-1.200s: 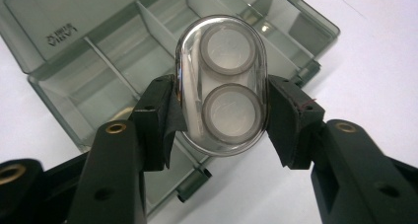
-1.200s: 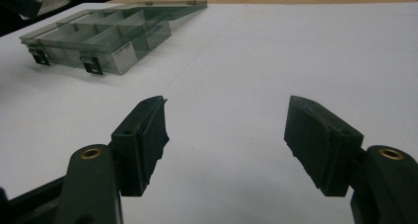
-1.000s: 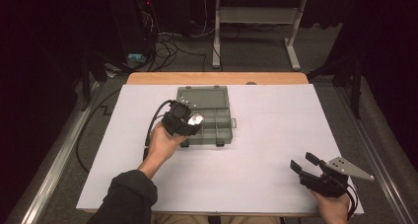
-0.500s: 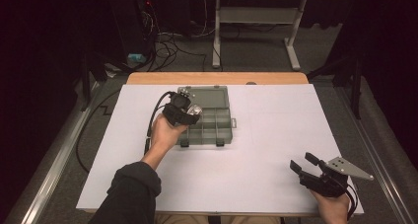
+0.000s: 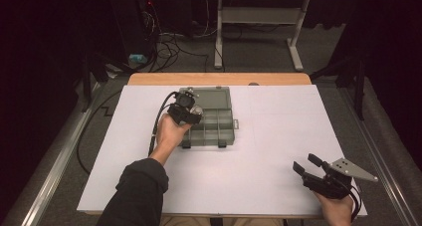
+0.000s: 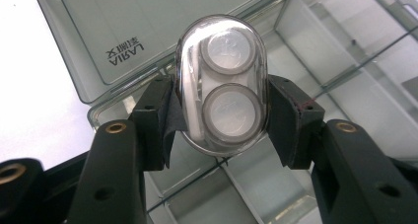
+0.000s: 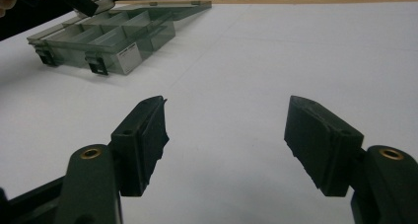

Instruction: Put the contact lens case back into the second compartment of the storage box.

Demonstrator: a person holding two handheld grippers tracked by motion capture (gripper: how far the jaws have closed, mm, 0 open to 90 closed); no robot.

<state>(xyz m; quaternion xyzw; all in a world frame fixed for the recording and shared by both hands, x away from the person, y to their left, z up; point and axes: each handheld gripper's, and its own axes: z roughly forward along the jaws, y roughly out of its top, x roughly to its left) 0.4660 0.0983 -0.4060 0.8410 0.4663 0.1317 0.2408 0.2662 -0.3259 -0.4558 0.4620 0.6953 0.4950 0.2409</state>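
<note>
Left tool (image 5: 188, 106) has shifted toward the far-left part of the organizer box (image 5: 211, 124) since the earlier high-view frame, carrying its load along; right tool (image 5: 314, 167) sits where it was, near the front-right corner of the surface (image 5: 278, 136).

Left tool is clamped on a small clear oval case (image 6: 222, 91) with two round grey discs inside, one pad pressing each long side. Case long axis runs up along the jaws in the left gripper view, so it points away from the hand, discs stacked one beyond the other.

Case hangs over the box, right at the line where the open lid (image 6: 162, 31) meets the compartments (image 6: 315, 51). Lid lies flat on the far side of the box, compartments on the near side. Not touching the box as far as I can tell.

Key relation: empty compartments lie just beside and below the case, toward the near side of the box from the tool. Looks like a drop-in step, mid-way; likely the next move needs the case brought over one cell and lowered with its long axis along that cell.

Right tool jaws stand wide apart, nothing between them, pointed at the box from well away, resting low over bare surface. Left hand (image 5: 171, 131) is far nearer the box, so this is left-side work.

Risk, as a guess: case catching a divider if it goes down crooked.
</note>
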